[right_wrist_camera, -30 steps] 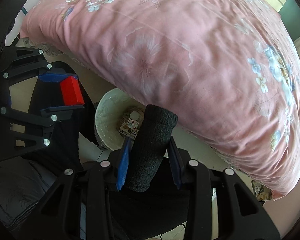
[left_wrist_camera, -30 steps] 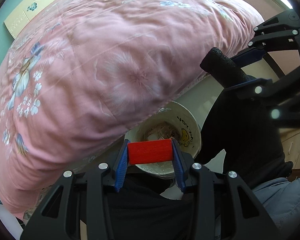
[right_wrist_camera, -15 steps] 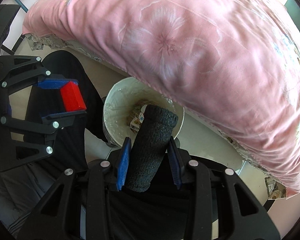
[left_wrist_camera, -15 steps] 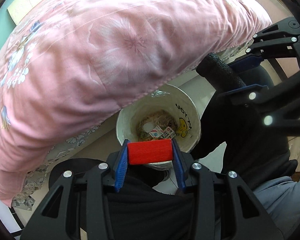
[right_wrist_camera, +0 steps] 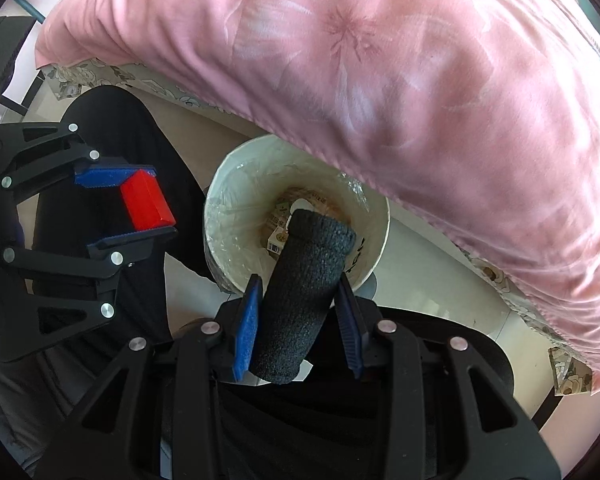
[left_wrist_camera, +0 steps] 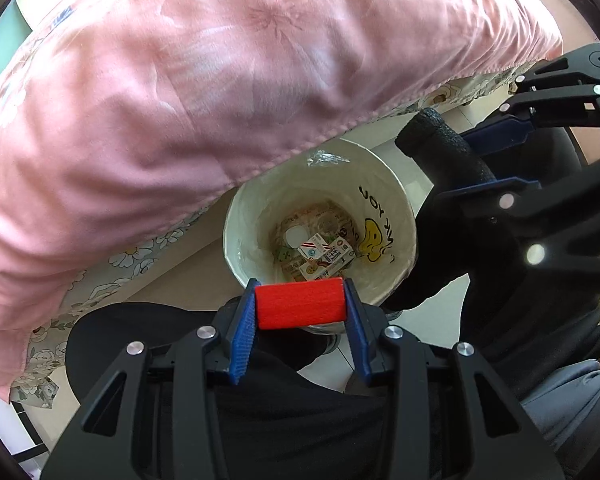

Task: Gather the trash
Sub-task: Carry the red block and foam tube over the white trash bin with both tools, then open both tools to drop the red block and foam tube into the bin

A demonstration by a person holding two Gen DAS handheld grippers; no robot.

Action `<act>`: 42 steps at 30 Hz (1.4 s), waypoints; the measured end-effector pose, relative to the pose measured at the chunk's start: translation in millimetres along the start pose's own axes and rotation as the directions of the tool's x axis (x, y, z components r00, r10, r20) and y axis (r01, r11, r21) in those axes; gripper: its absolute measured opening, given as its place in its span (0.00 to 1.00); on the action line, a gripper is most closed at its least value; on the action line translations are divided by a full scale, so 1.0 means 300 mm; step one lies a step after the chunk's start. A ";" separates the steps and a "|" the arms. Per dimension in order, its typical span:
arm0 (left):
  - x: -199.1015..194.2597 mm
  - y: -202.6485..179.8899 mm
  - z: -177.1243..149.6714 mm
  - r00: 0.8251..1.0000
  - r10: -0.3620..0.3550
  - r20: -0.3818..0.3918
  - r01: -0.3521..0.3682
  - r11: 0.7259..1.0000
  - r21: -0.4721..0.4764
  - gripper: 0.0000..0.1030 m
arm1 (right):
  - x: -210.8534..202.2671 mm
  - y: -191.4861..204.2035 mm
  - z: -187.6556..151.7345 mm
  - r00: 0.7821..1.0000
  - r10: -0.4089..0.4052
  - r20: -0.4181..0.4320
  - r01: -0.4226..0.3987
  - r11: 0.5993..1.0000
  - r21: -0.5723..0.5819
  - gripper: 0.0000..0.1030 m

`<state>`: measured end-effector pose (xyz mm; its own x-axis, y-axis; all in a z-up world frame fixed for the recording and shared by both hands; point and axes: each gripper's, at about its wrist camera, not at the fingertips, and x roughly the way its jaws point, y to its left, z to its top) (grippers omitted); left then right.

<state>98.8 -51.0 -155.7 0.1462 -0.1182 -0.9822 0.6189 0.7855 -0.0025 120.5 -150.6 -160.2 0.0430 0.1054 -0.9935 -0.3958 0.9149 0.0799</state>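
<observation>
both grippers loaded, poised over the bin beside the bed

the left gripper point(left_wrist_camera: 301, 309) has its blue fingers point(left_wrist_camera: 242, 340) closed on the ends of a red block point(left_wrist_camera: 300, 307), which sits over the near rim of the white lined trash bin point(left_wrist_camera: 396, 200); the right gripper point(right_wrist_camera: 296, 312) is closed round a dark foam cylinder point(right_wrist_camera: 304, 292), tilted so its far end reaches over the bin's mouth. wrappers and small cartons point(left_wrist_camera: 320, 250) lie at the bottom of the bin. the hanging edge of the pink floral quilt point(left_wrist_camera: 220, 80) overlaps the far side of the rim, so only the near and right parts of the opening are unobstructed from above. pale floor point(right_wrist_camera: 428, 280) shows just right of the bin. the person's dark-trousered legs point(right_wrist_camera: 112, 140) flank it closely on both sides.
</observation>
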 end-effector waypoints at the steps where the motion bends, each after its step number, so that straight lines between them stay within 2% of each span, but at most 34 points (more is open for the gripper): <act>1: 0.016 -0.001 0.002 1.000 -0.005 -0.007 0.005 1.000 0.000 0.42 | 0.010 -0.005 0.001 1.000 0.002 -0.006 -0.002 1.000 -0.002 0.37; 21: 0.231 0.009 0.041 0.998 -0.038 -0.053 0.038 0.999 -0.015 0.42 | 0.207 -0.069 0.038 0.996 0.049 -0.079 -0.044 0.997 0.069 0.37; 35: 0.348 0.014 0.065 0.995 -0.036 -0.093 0.035 0.999 -0.017 0.42 | 0.263 -0.105 0.067 0.992 0.071 -0.101 -0.060 0.992 0.109 0.38; 38: 0.358 0.023 0.068 0.995 -0.036 -0.098 0.035 0.999 -0.019 0.51 | 0.263 -0.112 0.066 0.993 0.069 -0.094 -0.058 0.992 0.114 0.38; 40: 0.362 0.022 0.070 0.995 -0.030 -0.094 0.028 0.999 -0.017 0.63 | 0.262 -0.112 0.064 0.994 0.062 -0.090 -0.052 0.992 0.112 0.39; 41: 0.364 0.023 0.071 0.995 -0.032 -0.094 0.031 0.999 -0.016 0.66 | 0.258 -0.114 0.063 0.995 0.061 -0.082 -0.052 0.992 0.114 0.41; 42: 0.363 0.023 0.074 0.995 -0.034 -0.097 0.032 0.999 -0.016 0.72 | 0.257 -0.115 0.061 0.995 0.057 -0.079 -0.047 0.992 0.115 0.48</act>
<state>136.1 -72.0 -258.7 0.0499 -0.0851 -0.9951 0.6110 0.7908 -0.0370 154.2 -166.8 -238.2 -0.0519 0.1259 -0.9907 -0.2897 0.9475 0.1356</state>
